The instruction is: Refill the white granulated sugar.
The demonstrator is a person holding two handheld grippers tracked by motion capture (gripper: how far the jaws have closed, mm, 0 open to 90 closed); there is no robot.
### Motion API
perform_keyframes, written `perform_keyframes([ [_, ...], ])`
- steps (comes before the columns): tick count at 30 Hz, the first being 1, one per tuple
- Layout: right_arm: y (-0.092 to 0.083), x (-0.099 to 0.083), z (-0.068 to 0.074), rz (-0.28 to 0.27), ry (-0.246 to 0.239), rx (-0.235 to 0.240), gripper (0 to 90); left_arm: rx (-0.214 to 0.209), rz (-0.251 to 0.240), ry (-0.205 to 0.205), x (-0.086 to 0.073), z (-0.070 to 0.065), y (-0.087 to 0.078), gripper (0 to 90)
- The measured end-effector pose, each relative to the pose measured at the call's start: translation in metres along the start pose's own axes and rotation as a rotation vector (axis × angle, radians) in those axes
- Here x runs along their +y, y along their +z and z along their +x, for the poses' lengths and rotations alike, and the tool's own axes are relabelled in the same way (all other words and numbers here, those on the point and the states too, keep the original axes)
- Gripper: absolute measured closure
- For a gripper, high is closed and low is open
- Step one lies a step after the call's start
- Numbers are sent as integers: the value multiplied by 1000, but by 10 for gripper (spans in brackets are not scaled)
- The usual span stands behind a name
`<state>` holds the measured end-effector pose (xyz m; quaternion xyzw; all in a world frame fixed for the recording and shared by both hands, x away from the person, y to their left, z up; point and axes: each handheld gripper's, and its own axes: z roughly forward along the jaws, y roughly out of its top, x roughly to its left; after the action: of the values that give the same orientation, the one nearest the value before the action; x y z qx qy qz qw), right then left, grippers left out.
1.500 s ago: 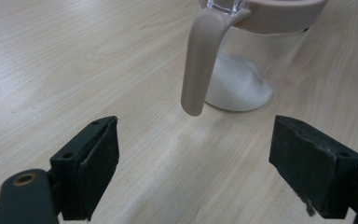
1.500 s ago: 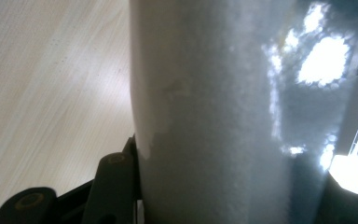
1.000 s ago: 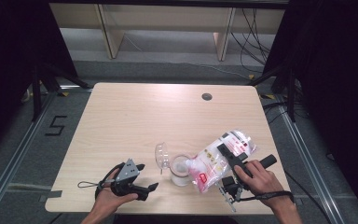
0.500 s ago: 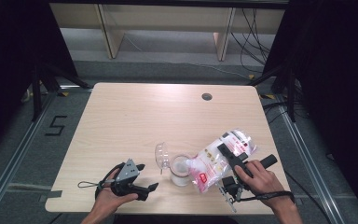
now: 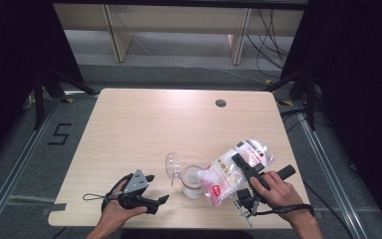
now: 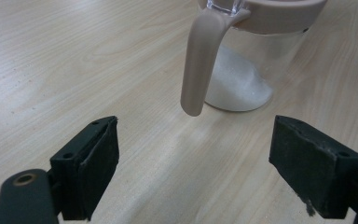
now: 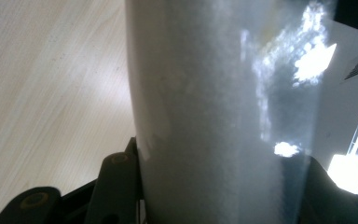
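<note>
**Bag tipped toward the jar, left tool waiting open**

The wooden table (image 5: 144,129) takes up most of what you see from the high view, a light rectangular top with a small dark round hole (image 5: 221,103) near its far edge.

Next in size is the clear plastic bag (image 5: 234,167) with red and white print, full of white granules. It lies tilted near your right front edge, its lower end just beside the jar and its far end raised toward the right. Your right gripper (image 5: 244,169) has it clamped: the black jaws cross the bag's middle, and in the right gripper view the bag (image 7: 223,116) sits pressed between them.

The jar (image 5: 193,180) stands upright near the front edge, between your two hands. It is clear, with a beige rim and a layer of white granules (image 6: 235,79) in the bottom. Its clear lid (image 5: 172,166) stands open on the left side, and a beige tab (image 6: 200,60) hangs down from the rim.

Your left gripper (image 5: 151,191) rests low at the front left, aimed at the jar, apart from it. Its jaws stand wide with nothing between them.
</note>
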<state>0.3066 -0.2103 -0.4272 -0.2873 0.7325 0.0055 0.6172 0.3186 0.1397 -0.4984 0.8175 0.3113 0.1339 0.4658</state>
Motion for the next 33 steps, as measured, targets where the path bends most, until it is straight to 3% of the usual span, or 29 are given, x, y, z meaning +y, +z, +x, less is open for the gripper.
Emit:
perform_keyframes([
  [1,-1,0,3,17,30,5,573,4,9,11,0,1,0,154],
  [7,-1,0,1,18,20,15,574,5,13,15,0,1,-1,154],
  [9,-1,0,3,19,40,10,575,5,14,16,0,1,-1,154],
  [10,0,0,0,3,4,-1,575,1,13,13,0,1,0,154],
  [11,0,0,0,2,-1,-3,576,1,12,13,0,1,0,154],
  [12,-2,-1,3,21,34,4,576,2,12,13,0,1,0,154],
  [14,-2,0,2,17,31,1,577,-11,1,-6,0,0,0,154],
  [15,-1,0,0,0,-1,-6,577,-7,0,-5,0,0,0,154],
  [16,-1,0,0,0,-2,-6,577,3,15,16,0,1,0,154],
  [19,-2,1,2,24,26,14,578,-11,1,-5,0,0,0,154],
  [20,-2,1,2,25,26,14,578,3,14,15,0,1,0,154],
  [22,-2,0,1,21,23,11,579,2,13,13,0,1,0,154],
  [23,-2,0,1,20,23,10,580,-12,1,-6,0,0,0,154],
  [24,-2,0,1,21,23,10,580,3,13,14,0,1,0,154],
  [27,-3,0,1,19,22,11,582,3,14,15,0,1,0,154],
  [28,-3,0,1,20,23,10,582,-12,2,-5,0,0,0,154],
  [30,-3,0,1,25,35,10,584,2,13,14,0,1,0,154],
  [32,-2,0,-2,5,1,1,585,-12,2,-6,0,0,0,154],
  [33,-2,0,-1,9,8,1,586,-11,1,-5,0,0,0,154],
])
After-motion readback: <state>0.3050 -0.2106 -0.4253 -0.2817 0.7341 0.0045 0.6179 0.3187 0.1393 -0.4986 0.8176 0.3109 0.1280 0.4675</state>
